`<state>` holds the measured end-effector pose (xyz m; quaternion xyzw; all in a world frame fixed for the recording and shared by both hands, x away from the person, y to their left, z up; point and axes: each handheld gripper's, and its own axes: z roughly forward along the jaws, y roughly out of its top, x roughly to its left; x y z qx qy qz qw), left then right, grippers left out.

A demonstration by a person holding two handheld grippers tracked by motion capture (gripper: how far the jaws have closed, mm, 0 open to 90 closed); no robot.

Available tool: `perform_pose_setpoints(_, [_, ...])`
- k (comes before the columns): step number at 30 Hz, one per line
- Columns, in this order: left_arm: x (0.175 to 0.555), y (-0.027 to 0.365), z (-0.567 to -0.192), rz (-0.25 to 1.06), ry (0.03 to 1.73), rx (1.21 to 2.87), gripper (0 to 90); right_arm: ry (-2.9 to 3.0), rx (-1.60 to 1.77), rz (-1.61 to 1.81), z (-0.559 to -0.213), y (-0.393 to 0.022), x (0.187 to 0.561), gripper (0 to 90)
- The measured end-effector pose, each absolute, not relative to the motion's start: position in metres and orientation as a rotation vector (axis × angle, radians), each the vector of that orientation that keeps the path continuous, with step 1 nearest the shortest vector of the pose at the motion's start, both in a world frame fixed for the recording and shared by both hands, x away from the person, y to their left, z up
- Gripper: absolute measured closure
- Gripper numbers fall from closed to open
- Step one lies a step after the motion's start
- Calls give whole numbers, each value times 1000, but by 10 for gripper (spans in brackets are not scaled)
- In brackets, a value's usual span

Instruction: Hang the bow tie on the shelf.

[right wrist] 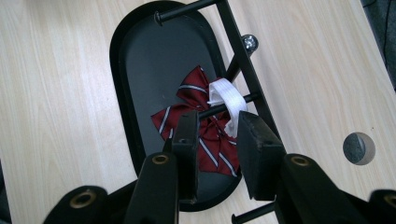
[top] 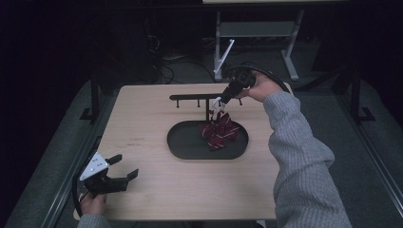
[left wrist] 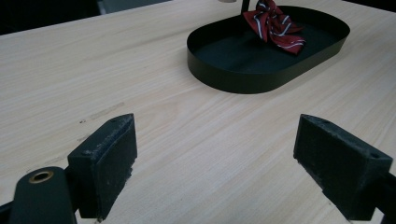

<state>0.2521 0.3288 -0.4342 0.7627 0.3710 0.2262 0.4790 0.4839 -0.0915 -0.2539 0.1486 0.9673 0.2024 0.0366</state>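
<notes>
A red striped bow tie (top: 219, 133) (left wrist: 275, 25) (right wrist: 196, 121) hangs over the black oval tray (top: 180, 142) (left wrist: 233, 79) (right wrist: 121, 70). Its white strap (right wrist: 229, 98) is looped over a peg of the black rack (top: 195, 97) (right wrist: 243, 60). My right gripper (top: 219, 102) (right wrist: 217, 123) reaches down to that peg; its jaws stand apart on either side of the peg's tip, and the strap lies close to the right-hand pad (right wrist: 254, 135). My left gripper (top: 124, 166) (left wrist: 215, 149) rests low over the table's near left corner, wide open, nothing between its pads.
The tray and rack stand mid-table on the light wooden top (top: 142, 118). A round cable hole (right wrist: 358, 148) is cut in the wood beside the rack. Behind the table, on the dark floor, stands a grey desk frame (top: 256, 28) with cables around it.
</notes>
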Motion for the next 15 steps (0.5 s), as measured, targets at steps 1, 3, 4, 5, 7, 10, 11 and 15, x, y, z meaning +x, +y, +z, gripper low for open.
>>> perform_pose_setpoints(1, [252,329,-434,552,905,1862,131,2970,456,621,-254,-91,484,681])
perform_pose_setpoints(3, [252,329,-434,552,906,1863,131,2966,461,633,-254,-95,482,671])
perform_pose_setpoints(4, [252,329,-434,551,907,1864,131,2964,467,638,-253,-96,482,664])
perform_pose_setpoints(5, [252,329,-434,551,907,1864,131,2964,467,638,-253,-96,482,664])
perform_pose_setpoints(7, [252,329,-435,549,909,1862,131,2966,474,652,-253,-99,480,647])
perform_pose_setpoints(10, [252,329,-435,552,907,1870,131,2951,481,675,-253,-105,476,626])
perform_pose_setpoints(11, [252,329,-435,552,907,1870,131,2951,481,675,-253,-105,476,626])
perform_pose_setpoints(15, [252,328,-435,551,909,1868,131,2943,485,671,-255,-110,471,609])
